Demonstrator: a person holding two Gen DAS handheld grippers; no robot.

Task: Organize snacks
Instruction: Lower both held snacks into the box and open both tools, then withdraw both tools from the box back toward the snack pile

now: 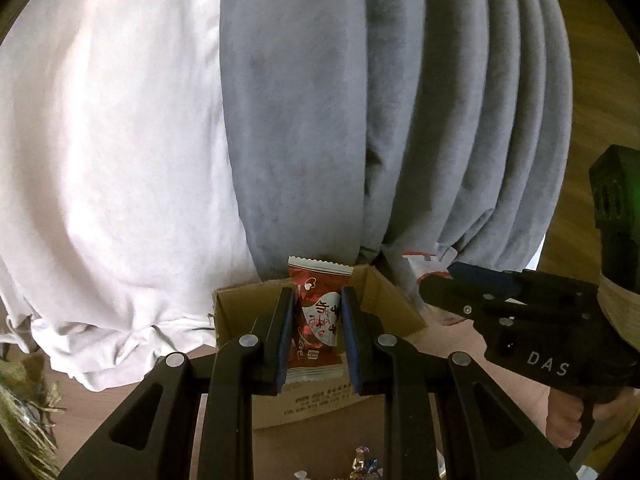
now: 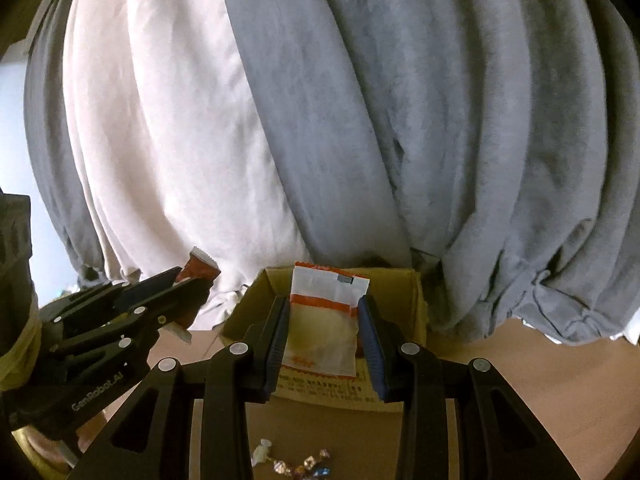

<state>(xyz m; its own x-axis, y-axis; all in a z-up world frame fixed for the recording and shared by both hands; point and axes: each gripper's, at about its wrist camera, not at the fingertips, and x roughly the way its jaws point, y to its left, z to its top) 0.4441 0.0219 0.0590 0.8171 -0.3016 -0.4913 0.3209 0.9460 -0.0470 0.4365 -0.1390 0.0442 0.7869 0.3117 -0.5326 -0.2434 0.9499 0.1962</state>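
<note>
My left gripper (image 1: pixel 318 340) is shut on a dark red snack packet (image 1: pixel 318 312) with white print, held upright over an open cardboard box (image 1: pixel 244 300). My right gripper (image 2: pixel 323 340) is shut on a white and clear packet (image 2: pixel 324 320) with orange bands, held above the same cardboard box (image 2: pixel 416 304). In the left wrist view the right gripper (image 1: pixel 432 276) shows at the right with the white packet (image 1: pixel 420 260) at its tip. In the right wrist view the left gripper (image 2: pixel 188 284) appears at the left with the red packet (image 2: pixel 200 268) in it.
Grey curtains (image 2: pixel 400 120) and a white curtain (image 1: pixel 100 140) hang right behind the box. Several small wrapped candies (image 2: pixel 304 464) lie on the brown table (image 2: pixel 540 360) in front of the box. A hand (image 1: pixel 568 416) holds the right gripper's handle.
</note>
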